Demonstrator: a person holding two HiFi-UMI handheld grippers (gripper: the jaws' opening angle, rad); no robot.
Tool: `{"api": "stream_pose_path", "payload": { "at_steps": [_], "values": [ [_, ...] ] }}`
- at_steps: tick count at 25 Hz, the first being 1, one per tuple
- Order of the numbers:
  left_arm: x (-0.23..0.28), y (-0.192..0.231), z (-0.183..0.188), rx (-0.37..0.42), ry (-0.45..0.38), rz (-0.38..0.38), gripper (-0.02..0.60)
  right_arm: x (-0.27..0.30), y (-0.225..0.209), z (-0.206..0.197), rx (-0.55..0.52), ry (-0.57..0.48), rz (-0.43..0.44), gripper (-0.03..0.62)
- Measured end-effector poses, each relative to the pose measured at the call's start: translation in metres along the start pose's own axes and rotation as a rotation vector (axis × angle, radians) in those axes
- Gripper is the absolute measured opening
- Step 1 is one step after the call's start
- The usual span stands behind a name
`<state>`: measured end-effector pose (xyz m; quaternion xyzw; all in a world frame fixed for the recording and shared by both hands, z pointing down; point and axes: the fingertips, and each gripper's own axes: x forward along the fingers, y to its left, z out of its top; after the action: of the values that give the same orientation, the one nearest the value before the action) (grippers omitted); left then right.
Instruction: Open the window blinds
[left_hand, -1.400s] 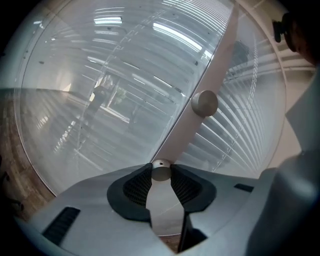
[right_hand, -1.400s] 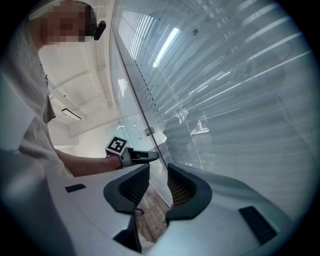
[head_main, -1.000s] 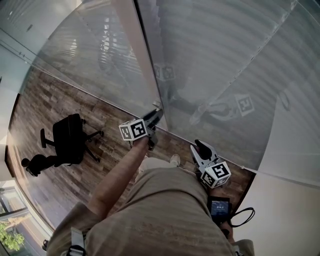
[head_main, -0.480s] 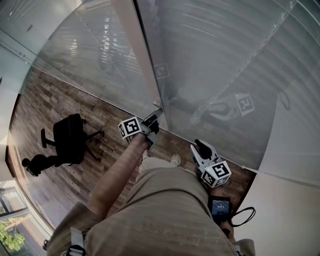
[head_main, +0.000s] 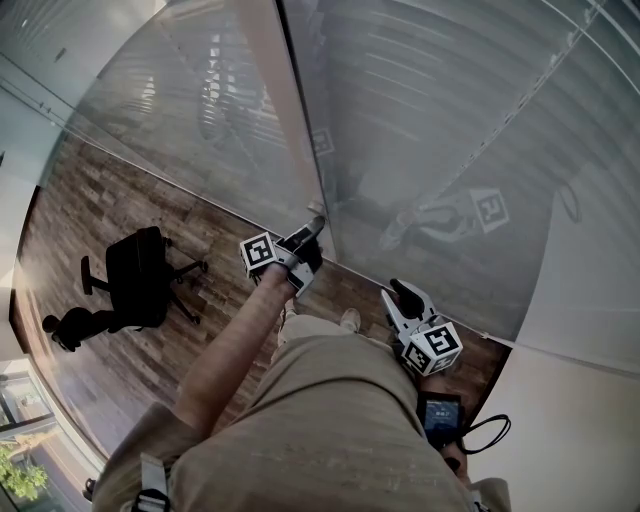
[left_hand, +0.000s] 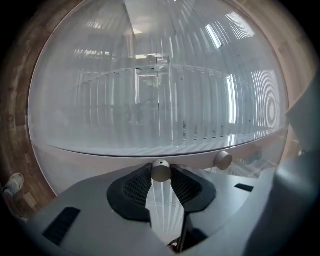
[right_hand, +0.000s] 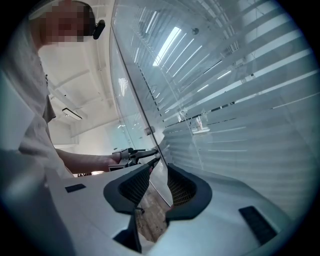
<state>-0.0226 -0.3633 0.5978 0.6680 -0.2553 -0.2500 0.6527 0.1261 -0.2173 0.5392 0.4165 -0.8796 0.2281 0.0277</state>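
Note:
The window blinds (head_main: 450, 120) hang behind glass, their pale slats partly tilted. A small metal knob (left_hand: 161, 170) sticks out from the frame at the blinds' lower edge, with a second knob (left_hand: 223, 160) beside it. My left gripper (left_hand: 161, 174) points level at the glass and is shut on the first knob, its dark pads pressing both sides. In the head view the left gripper (head_main: 313, 226) meets the frame's foot. My right gripper (head_main: 400, 291) hangs back near the person's hip, open with nothing between its jaws (right_hand: 159, 172). The right gripper view shows the left gripper (right_hand: 137, 154) at the glass.
A pale upright post (head_main: 280, 110) divides two glass panes. A black office chair (head_main: 135, 275) stands on the wood floor (head_main: 100, 210) to the left. A small screen device (head_main: 438, 418) hangs at the person's right side. The person's shoe (head_main: 349, 320) is close to the glass.
My left gripper has rolled about its own axis while staying on the knob; its marker cube shows a different face. The slats show more bright streaks. The right gripper has not moved.

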Motion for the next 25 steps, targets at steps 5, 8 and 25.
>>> {"api": "stream_pose_path", "payload": {
  "at_steps": [5,8,25],
  "values": [
    [-0.001,0.003,0.001,-0.127,-0.01,-0.03,0.133,0.002,0.001,-0.001,-0.001,0.004,-0.001,0.119],
    [-0.001,0.006,0.0,-0.198,-0.023,-0.056,0.133,0.001,0.0,-0.003,-0.001,0.005,-0.001,0.118],
    [-0.009,-0.003,-0.009,0.516,0.032,0.167,0.236,-0.002,0.001,-0.007,0.008,0.01,-0.008,0.118]
  ]
}}
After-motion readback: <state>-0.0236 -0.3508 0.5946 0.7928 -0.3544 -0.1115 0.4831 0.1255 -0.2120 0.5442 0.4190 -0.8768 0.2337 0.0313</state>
